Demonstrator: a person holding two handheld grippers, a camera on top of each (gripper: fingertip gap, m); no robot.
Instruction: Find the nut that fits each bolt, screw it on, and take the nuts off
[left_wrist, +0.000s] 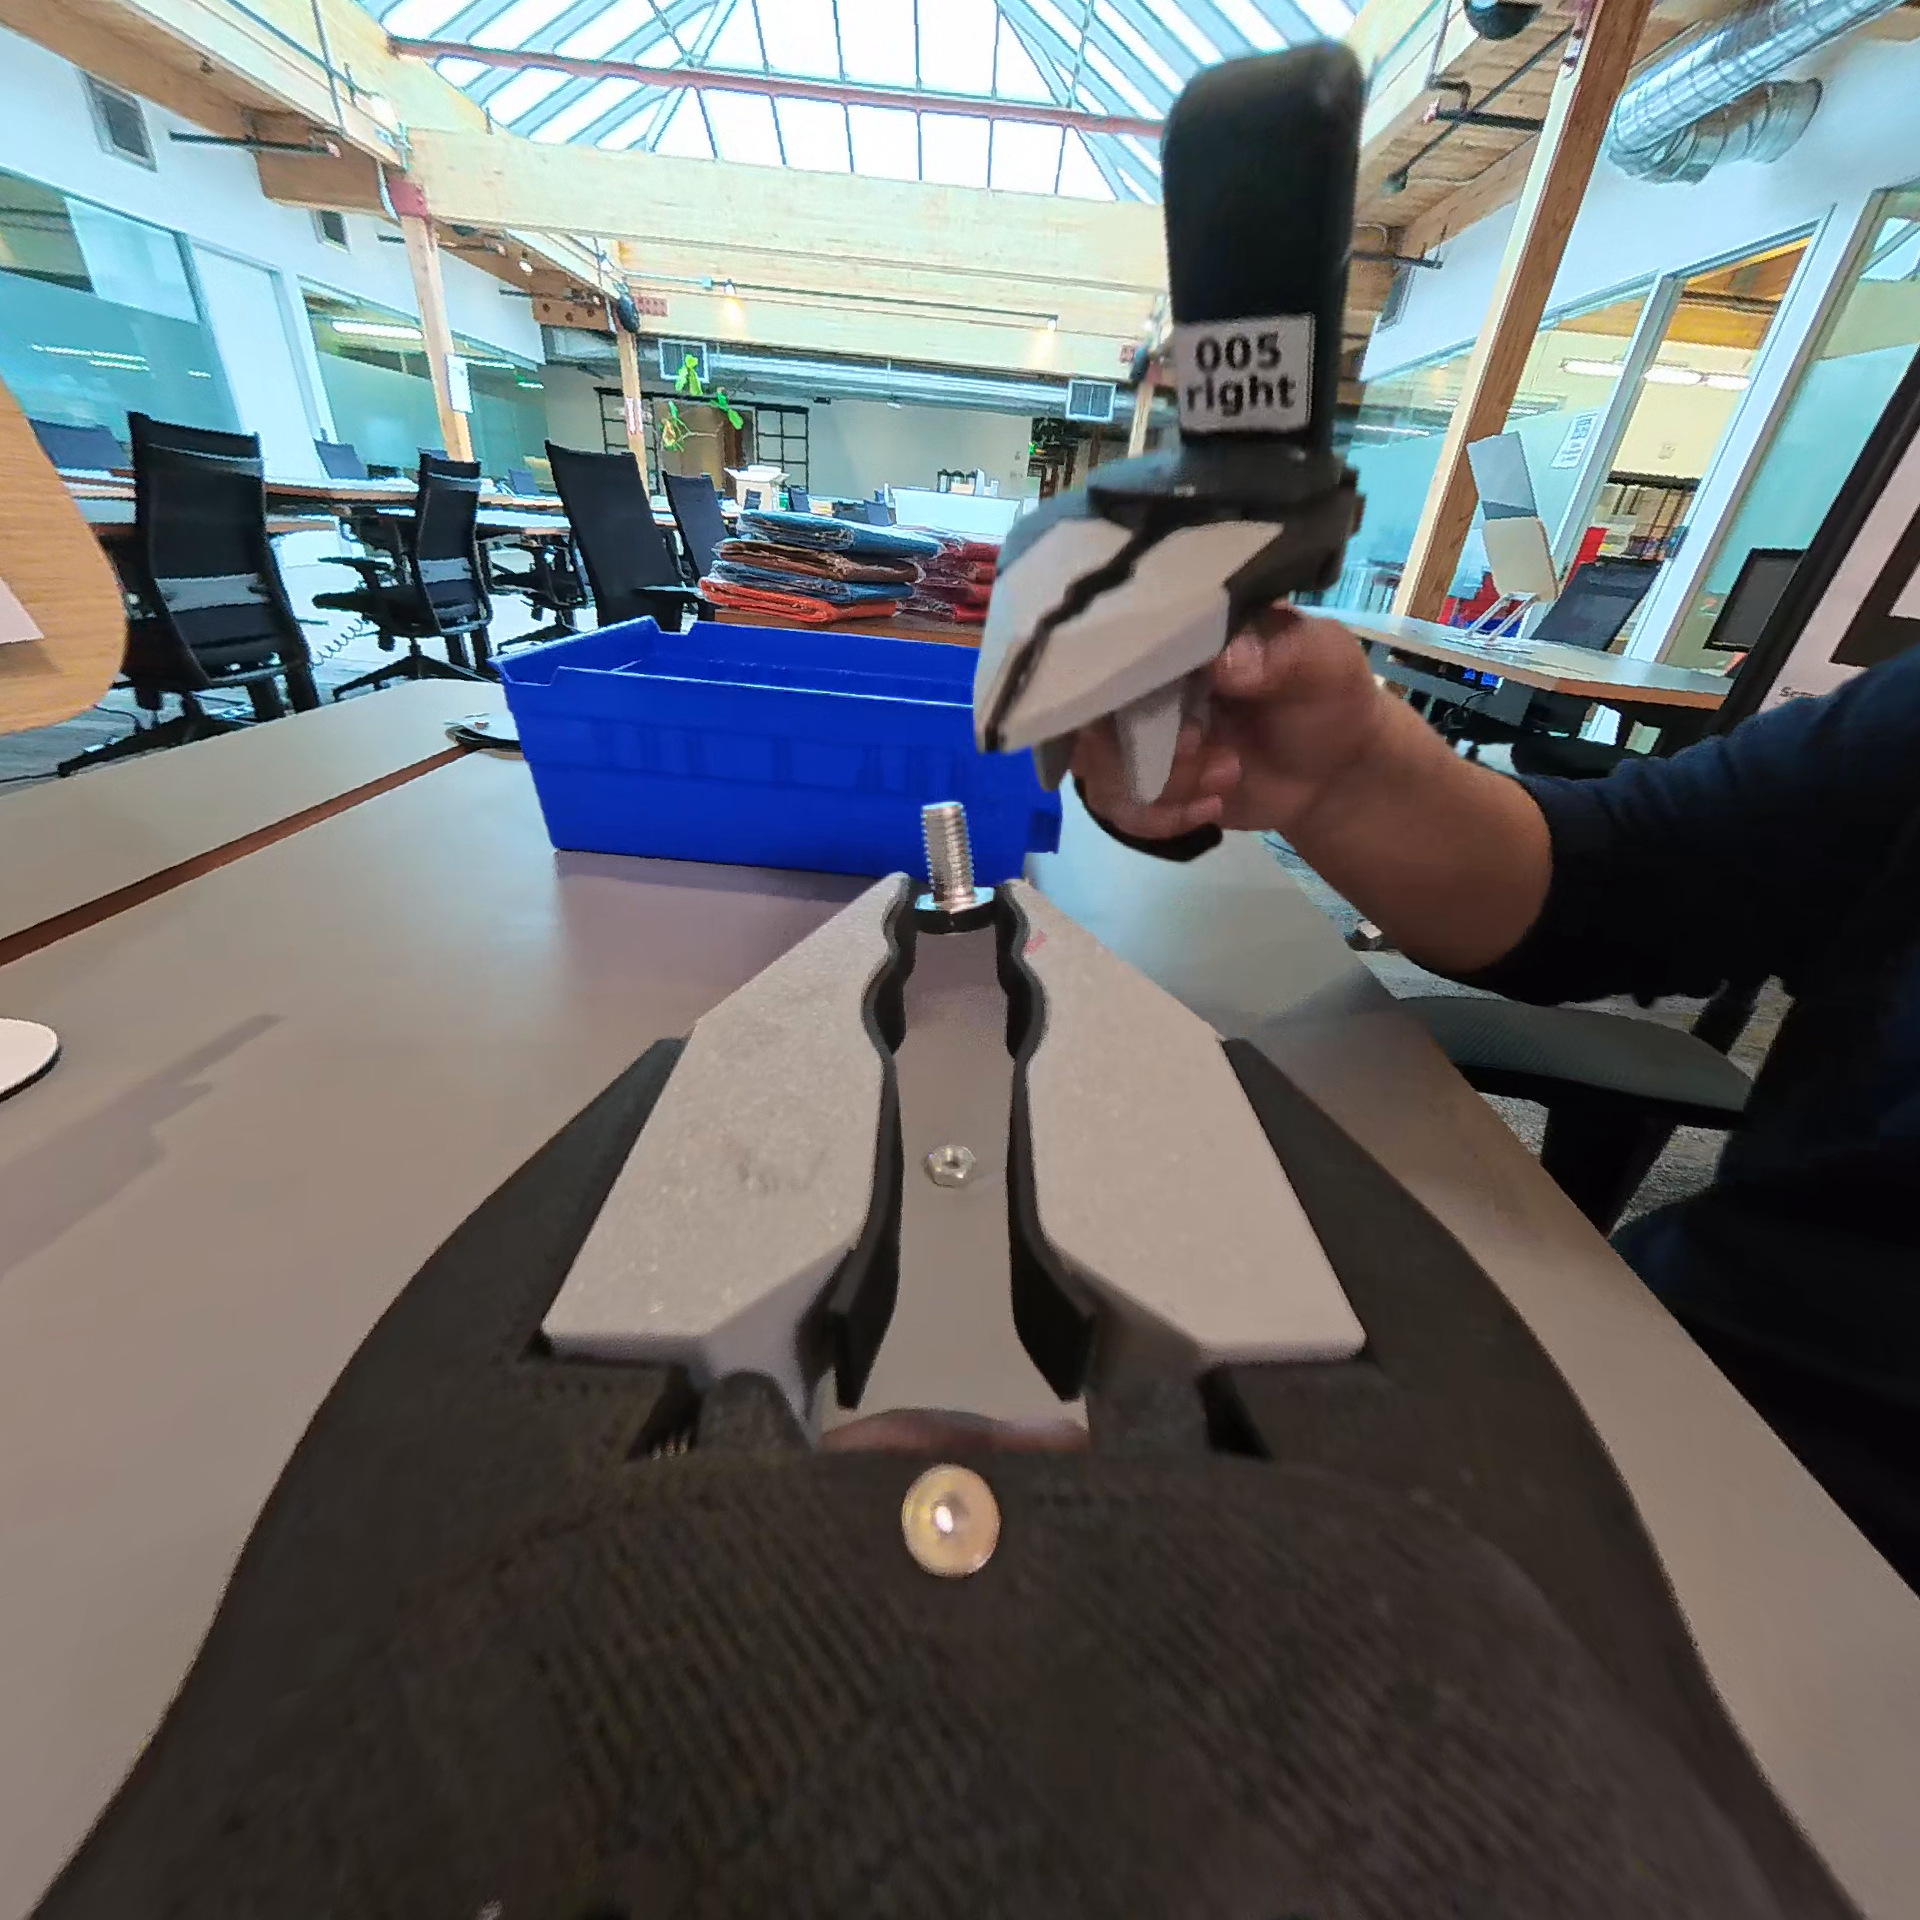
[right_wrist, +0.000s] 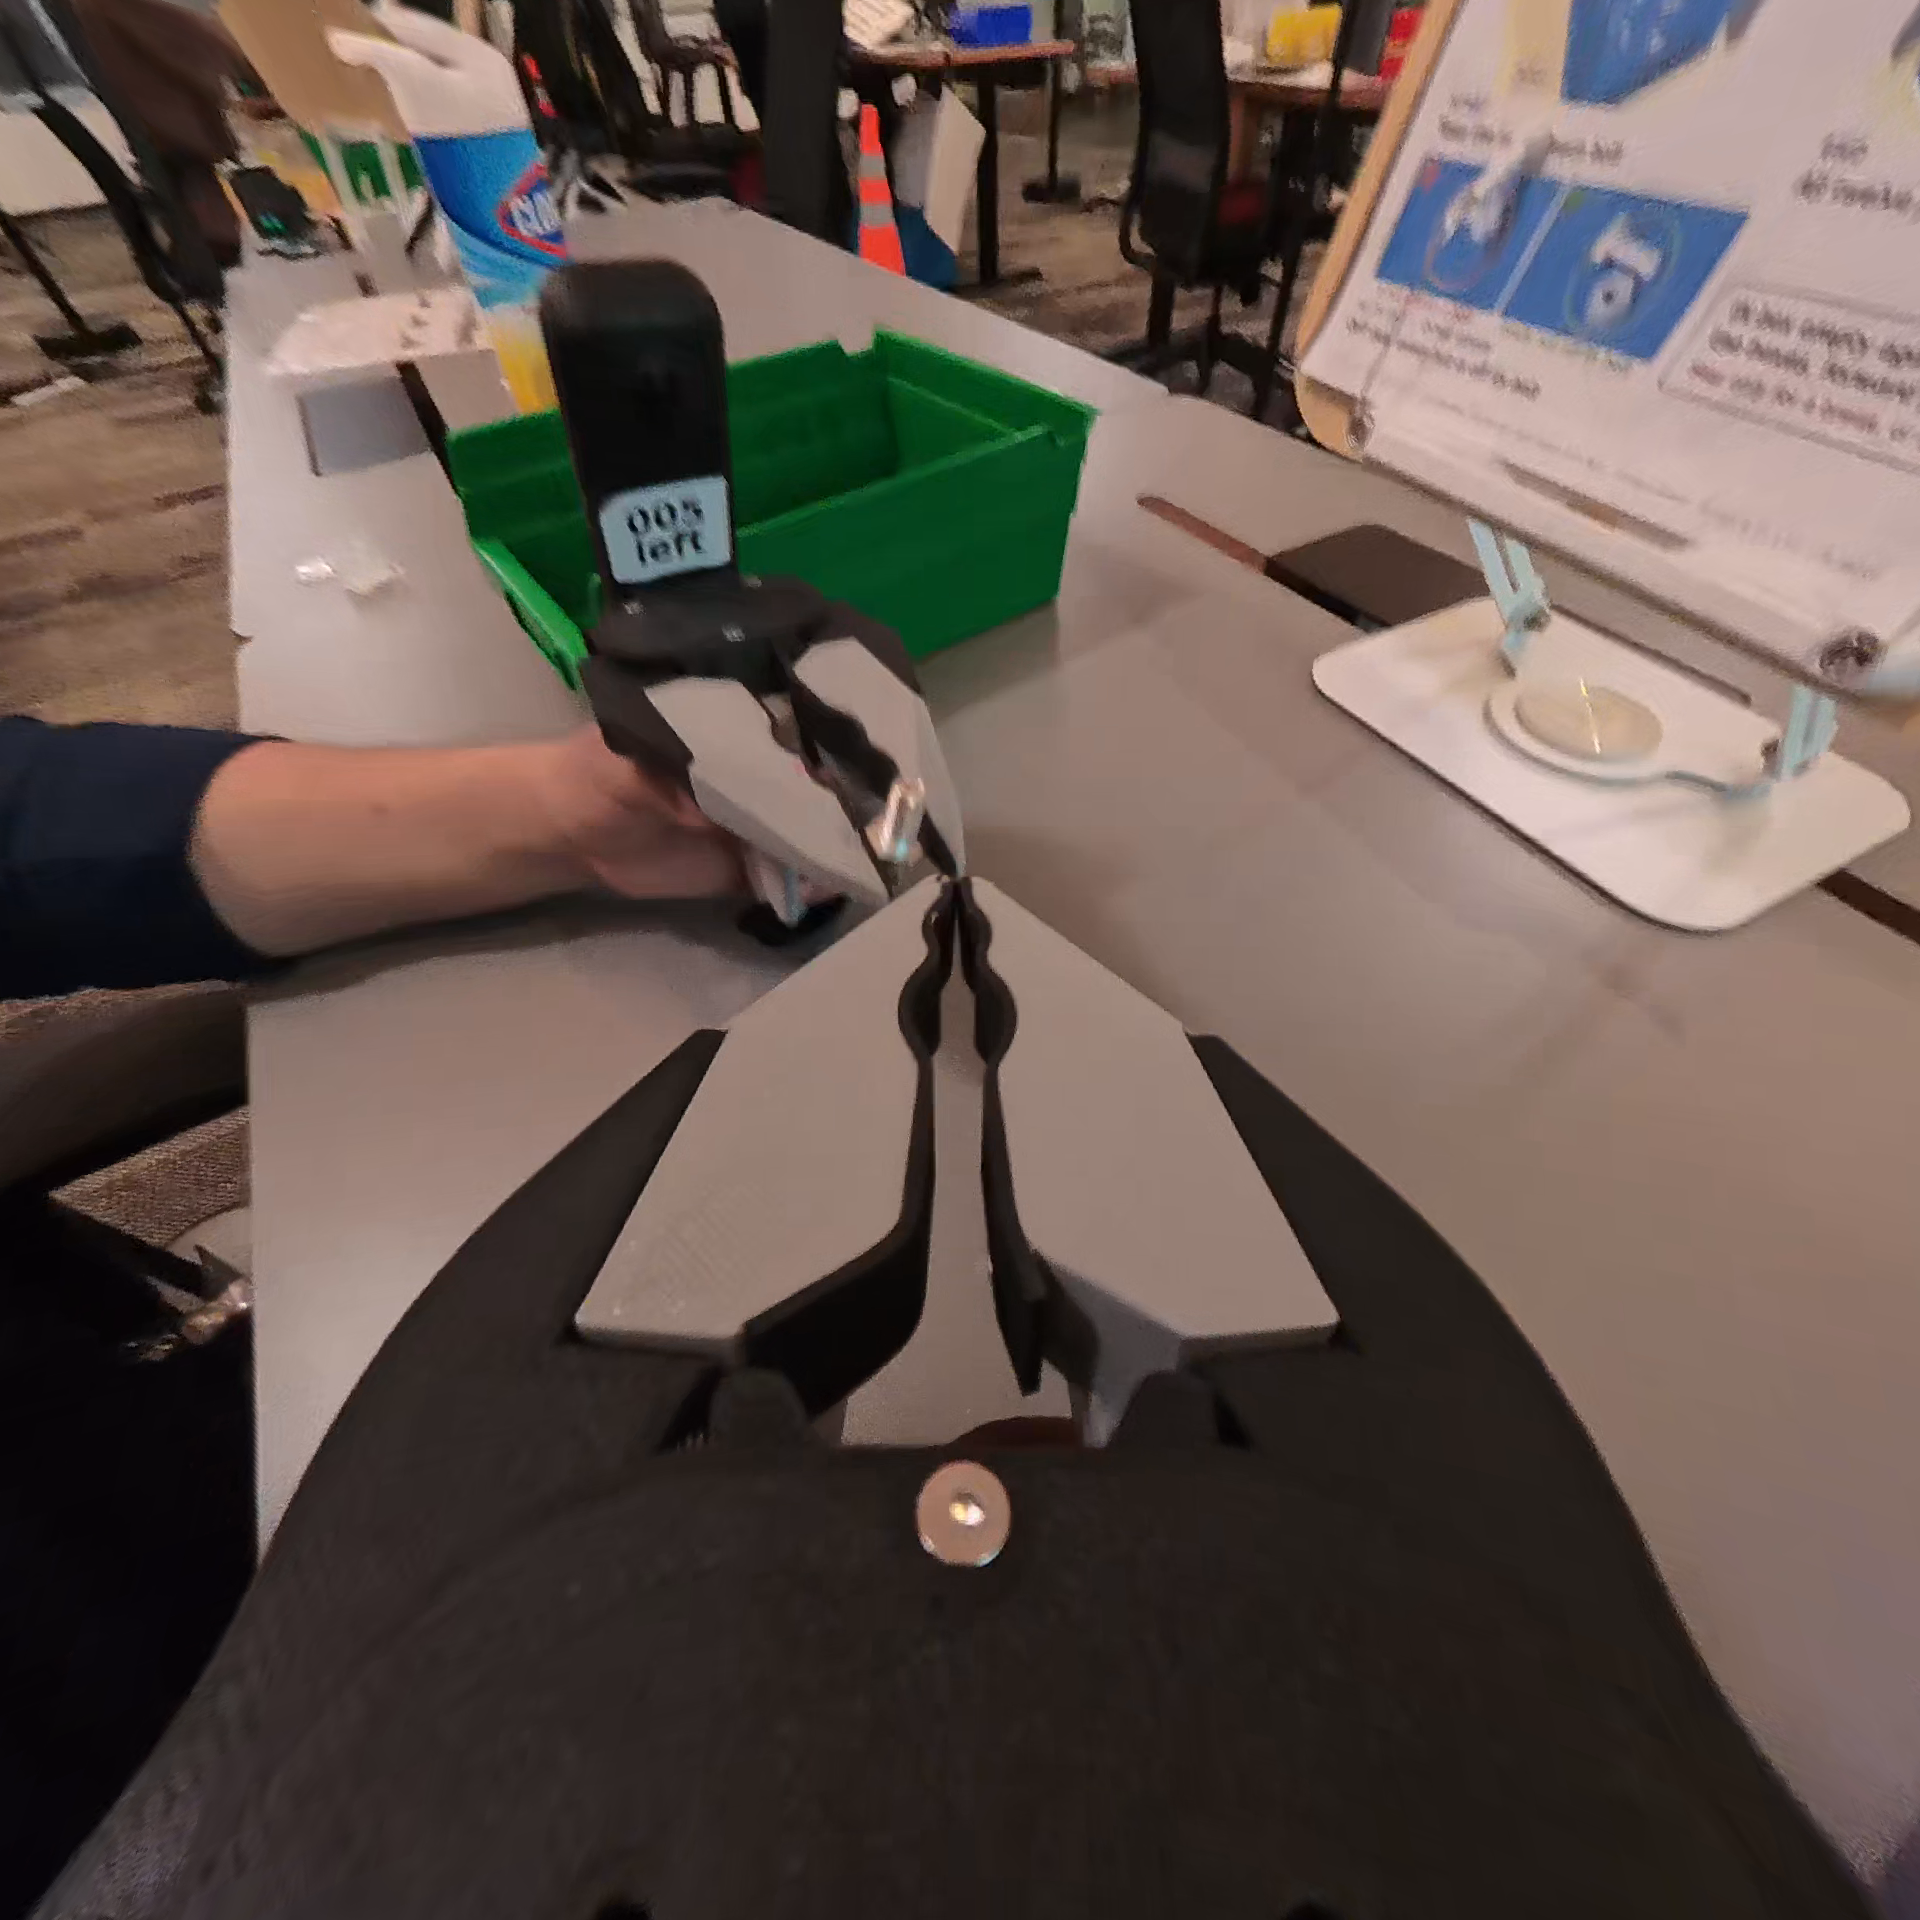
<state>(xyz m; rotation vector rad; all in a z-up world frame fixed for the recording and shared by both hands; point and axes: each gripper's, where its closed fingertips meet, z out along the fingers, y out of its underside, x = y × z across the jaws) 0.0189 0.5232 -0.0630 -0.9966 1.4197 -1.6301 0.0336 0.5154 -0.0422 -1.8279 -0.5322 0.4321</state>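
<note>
Clearly we pinch the bolt by its head in the left gripper, fingers nearly together, at the centre of the left wrist view, thread pointing up so a nut can go on. A loose nut lies on the table lower down, between the fingers. Our right gripper hovers above, closed and seemingly empty, near the blue bin.

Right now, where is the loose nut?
In the left wrist view, the nut lies on the grey table between the left gripper's jaws, behind the clamped bolt.
</note>
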